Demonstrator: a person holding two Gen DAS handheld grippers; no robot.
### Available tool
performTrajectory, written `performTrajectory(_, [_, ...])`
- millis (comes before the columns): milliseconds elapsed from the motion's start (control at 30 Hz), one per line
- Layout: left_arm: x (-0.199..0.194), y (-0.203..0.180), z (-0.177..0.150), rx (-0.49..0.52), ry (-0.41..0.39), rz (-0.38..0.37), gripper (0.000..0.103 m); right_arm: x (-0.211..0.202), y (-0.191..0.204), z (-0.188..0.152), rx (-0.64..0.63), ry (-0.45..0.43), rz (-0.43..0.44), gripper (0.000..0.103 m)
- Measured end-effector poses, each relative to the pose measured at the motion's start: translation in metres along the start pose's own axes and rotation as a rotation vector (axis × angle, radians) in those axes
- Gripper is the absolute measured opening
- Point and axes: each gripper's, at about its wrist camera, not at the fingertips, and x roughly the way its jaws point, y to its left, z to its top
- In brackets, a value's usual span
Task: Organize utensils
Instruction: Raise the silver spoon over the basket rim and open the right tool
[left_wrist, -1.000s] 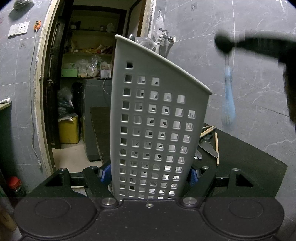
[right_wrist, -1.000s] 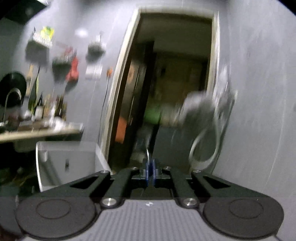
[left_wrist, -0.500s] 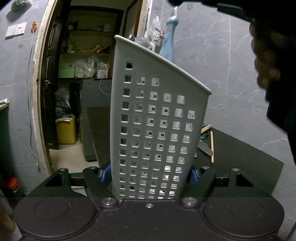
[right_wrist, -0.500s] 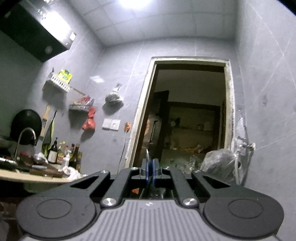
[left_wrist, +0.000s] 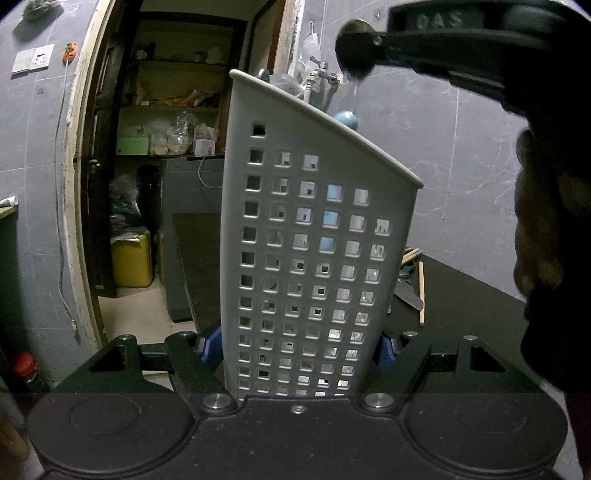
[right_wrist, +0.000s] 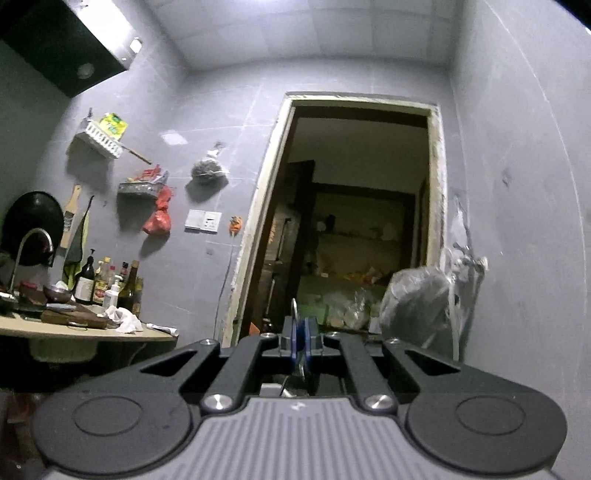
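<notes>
My left hand-held gripper (left_wrist: 301, 350) is clamped on the grey holder (left_wrist: 310, 258); my right hand-held gripper (right_wrist: 300, 332) pinches the blue whisk (left_wrist: 345, 120) by its thin metal handle.

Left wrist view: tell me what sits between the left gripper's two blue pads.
The tall grey perforated plastic utensil holder stands clamped between the left gripper's pads, shown in the left wrist view.

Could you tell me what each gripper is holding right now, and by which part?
Left gripper clamps the grey perforated holder by its lower sides. Right gripper pinches a thin metal loop, apparently the blue utensil's handle end.
</notes>
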Motion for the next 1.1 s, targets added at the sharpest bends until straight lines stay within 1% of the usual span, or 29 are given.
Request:
performTrajectory(133, [0.000, 0.000, 0.000, 0.000, 0.000, 0.000, 0.077, -0.008, -0.004, -0.011, 0.047, 0.002, -0.008, 0.005])
performTrajectory(300, [0.000, 0.000, -0.001, 0.003, -0.002, 0.002, 0.077, -0.019, -0.015, -0.024, 0.136, 0.016, -0.023, 0.005])
performTrajectory(400, [0.000, -0.001, -0.001, 0.009, -0.002, -0.001, 0.076, -0.026, -0.022, -0.029, 0.187, 0.003, -0.028, 0.005])
performTrajectory(667, [-0.001, 0.000, -0.002, 0.013, -0.001, -0.008, 0.077, -0.040, -0.027, -0.038, 0.207, -0.019, -0.031, 0.005])
performTrajectory(900, [-0.001, 0.000, -0.002, 0.013, -0.001, -0.010, 0.077, -0.040, -0.029, -0.041, 0.212, 0.002, -0.027, 0.006])
performTrajectory(1100, [0.000, 0.001, -0.002, 0.012, -0.002, -0.011, 0.077, -0.041, -0.025, -0.042, 0.198, -0.003, -0.026, 0.008])
